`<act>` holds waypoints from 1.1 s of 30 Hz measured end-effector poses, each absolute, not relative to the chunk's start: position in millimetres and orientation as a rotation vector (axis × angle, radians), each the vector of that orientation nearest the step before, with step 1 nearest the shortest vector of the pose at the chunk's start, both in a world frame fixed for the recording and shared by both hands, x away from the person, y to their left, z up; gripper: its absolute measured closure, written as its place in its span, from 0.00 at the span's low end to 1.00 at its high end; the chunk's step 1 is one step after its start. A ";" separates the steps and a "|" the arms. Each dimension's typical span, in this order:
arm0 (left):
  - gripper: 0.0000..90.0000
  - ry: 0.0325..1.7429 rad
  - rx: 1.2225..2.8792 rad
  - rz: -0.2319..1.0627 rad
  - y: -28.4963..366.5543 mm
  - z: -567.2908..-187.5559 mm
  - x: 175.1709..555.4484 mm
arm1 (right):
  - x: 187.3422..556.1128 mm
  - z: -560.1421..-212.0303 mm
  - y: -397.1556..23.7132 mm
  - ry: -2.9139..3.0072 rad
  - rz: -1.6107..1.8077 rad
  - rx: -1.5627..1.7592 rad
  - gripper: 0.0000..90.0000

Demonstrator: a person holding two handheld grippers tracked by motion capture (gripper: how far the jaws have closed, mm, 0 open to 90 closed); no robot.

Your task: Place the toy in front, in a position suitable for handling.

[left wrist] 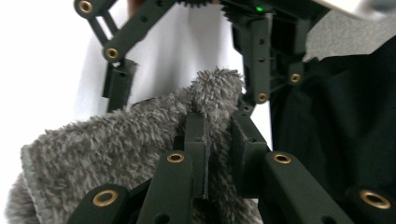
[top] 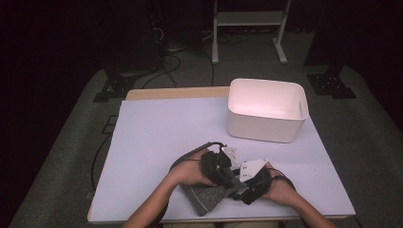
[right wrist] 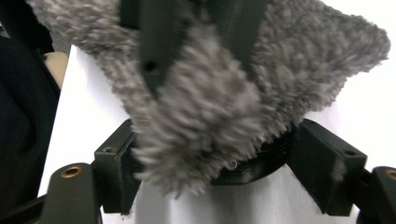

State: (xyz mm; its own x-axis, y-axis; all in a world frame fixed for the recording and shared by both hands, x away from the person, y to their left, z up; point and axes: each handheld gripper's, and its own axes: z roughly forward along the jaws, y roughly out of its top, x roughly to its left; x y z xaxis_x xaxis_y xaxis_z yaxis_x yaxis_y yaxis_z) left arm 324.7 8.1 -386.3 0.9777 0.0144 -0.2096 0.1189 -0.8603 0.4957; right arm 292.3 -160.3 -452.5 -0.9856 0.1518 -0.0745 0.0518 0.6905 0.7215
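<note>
A grey fuzzy cloth point(top: 206, 199) lies bunched at the table's front edge, between the person's two hands. My left gripper point(top: 232, 182) points right and is shut on a raised fold of it. In the left gripper view the left gripper point(left wrist: 217, 126) pinches that fold of the cloth point(left wrist: 116, 149), and the right gripper point(left wrist: 187, 88) faces it with jaws spread. My right gripper point(top: 239, 191) points left. In the right gripper view the right gripper point(right wrist: 219, 172) stands wide open around a tuft of the cloth point(right wrist: 303, 56), which the left gripper point(right wrist: 196, 37) holds from above.
A white bin point(top: 263, 129) stands at the back right of the pale table point(top: 157, 137). A wooden strip point(top: 176, 93) runs along the far edge. Cables trail from the grippers toward the left hand. Dark floor and a stand lie beyond.
</note>
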 end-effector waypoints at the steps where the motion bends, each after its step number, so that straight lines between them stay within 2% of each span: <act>1: 0.88 0.110 2.590 -0.260 9.3 -386.3 326.0 | 292.3 -452.5 -160.3 2.769 1.176 0.168 0.26; 8: 0.88 0.238 2.583 -0.214 26.6 -384.7 341.9 | 292.7 -451.2 -160.3 2.768 1.186 0.171 0.26; 18: 0.88 0.199 2.569 -0.255 16.5 -386.6 339.5 | 292.0 -452.1 -159.2 2.762 1.180 0.157 0.26; 26: 0.87 0.293 2.585 -0.217 48.0 -383.6 347.0 | 295.7 -451.3 -164.7 2.756 1.179 0.143 0.26; 33: 0.87 0.372 2.577 -0.282 70.0 -394.4 352.1 | 304.4 -454.2 -177.2 2.769 1.166 0.192 0.26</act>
